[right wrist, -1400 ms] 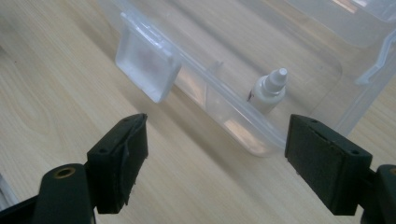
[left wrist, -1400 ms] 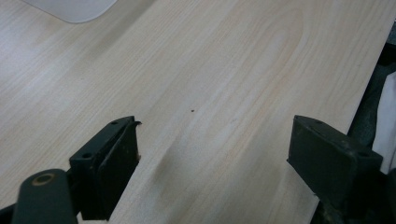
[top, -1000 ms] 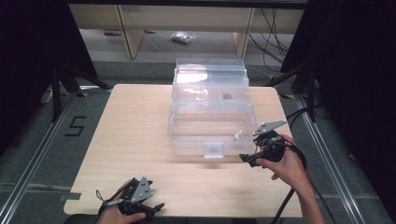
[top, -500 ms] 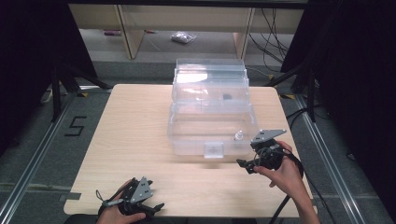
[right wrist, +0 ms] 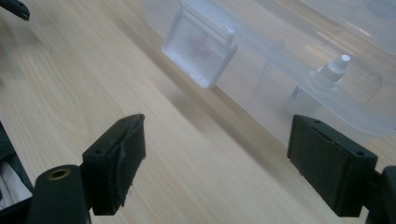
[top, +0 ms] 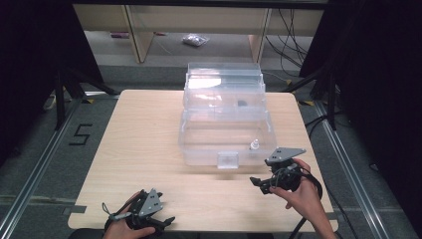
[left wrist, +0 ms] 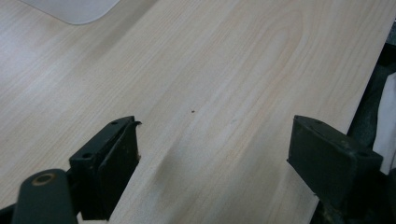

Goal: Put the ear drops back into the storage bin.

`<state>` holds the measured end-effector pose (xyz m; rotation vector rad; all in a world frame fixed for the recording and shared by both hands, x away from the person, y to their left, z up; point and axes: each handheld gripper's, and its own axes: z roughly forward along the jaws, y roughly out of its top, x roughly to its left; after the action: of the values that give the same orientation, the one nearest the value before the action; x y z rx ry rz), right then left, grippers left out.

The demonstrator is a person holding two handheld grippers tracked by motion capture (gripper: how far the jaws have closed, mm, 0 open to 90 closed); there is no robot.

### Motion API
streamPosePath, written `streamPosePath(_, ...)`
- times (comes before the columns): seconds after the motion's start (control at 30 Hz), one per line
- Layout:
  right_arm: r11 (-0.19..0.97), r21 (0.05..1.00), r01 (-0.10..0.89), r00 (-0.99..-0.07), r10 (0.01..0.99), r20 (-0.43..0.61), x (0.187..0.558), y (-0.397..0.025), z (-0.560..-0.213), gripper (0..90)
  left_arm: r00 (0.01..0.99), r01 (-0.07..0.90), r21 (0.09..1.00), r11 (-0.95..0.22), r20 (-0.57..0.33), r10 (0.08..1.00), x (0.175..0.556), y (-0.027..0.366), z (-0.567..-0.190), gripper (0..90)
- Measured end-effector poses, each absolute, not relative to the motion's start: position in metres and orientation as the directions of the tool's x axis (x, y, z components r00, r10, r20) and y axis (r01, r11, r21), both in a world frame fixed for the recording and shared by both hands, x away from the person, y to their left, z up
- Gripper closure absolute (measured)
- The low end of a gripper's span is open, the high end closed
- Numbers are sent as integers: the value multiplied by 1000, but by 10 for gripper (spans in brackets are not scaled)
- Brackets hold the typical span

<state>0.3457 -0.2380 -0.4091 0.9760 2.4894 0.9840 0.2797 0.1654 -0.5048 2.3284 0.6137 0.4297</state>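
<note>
Drawing back toward lower right, the right gripper (top: 263, 183) hangs wide open and empty near the clear box (top: 226, 134) mid-frame on the worktop (top: 139, 129), whose latch (right wrist: 200, 44) it might bump.

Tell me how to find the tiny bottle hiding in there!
Start at the big clear plastic box in the middle of the wooden table. Look inside its front part, at the corner nearest the right gripper. The little dropper bottle stands there upright, see-through with a white pointy cap, unlike the small dark thing farther back.
</note>
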Motion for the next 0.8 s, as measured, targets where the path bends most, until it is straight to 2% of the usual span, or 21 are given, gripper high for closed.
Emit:
streamPosePath(0.13,530,696,486,-730,683,-10,341,-240,-411,201,834,310,688,-656,135,535,280,165,-505,156)
streamPosePath(0.17,534,713,454,-747,665,-23,342,-240,-414,201,834,310,688,-657,135,535,280,165,-505,156)
streamPosePath(0.8,472,726,500,-719,694,44,326,-245,-449,201,834,306,690,-656,138,534,279,165,-504,156)
